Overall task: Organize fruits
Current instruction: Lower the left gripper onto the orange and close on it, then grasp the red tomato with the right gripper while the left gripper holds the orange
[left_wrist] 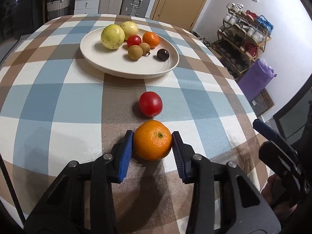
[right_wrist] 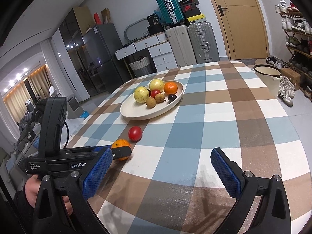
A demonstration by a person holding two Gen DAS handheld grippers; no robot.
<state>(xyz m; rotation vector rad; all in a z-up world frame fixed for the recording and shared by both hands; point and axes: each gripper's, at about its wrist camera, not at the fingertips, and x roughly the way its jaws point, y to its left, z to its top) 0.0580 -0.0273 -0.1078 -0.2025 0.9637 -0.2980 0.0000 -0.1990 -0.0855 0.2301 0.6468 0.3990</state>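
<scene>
An orange (left_wrist: 152,140) sits on the checked tablecloth between the blue pads of my left gripper (left_wrist: 152,136), which touch both its sides; it also shows in the right wrist view (right_wrist: 120,144). A red tomato-like fruit (left_wrist: 150,104) lies just beyond it (right_wrist: 135,133). A white plate (left_wrist: 109,62) farther back holds two yellow-green fruits, an orange, a red fruit, two brown longans and a dark plum (left_wrist: 162,54). My right gripper (right_wrist: 161,162) is open and empty above the table's near part, to the right of the left one.
The plate (right_wrist: 136,113) stands mid-table. The table's right edge (left_wrist: 253,117) drops to a floor with a shoe rack (left_wrist: 243,39) and purple bag (left_wrist: 255,78). Suitcases (right_wrist: 202,42), drawers and a fridge stand behind the table. A bucket (right_wrist: 267,76) stands on the floor.
</scene>
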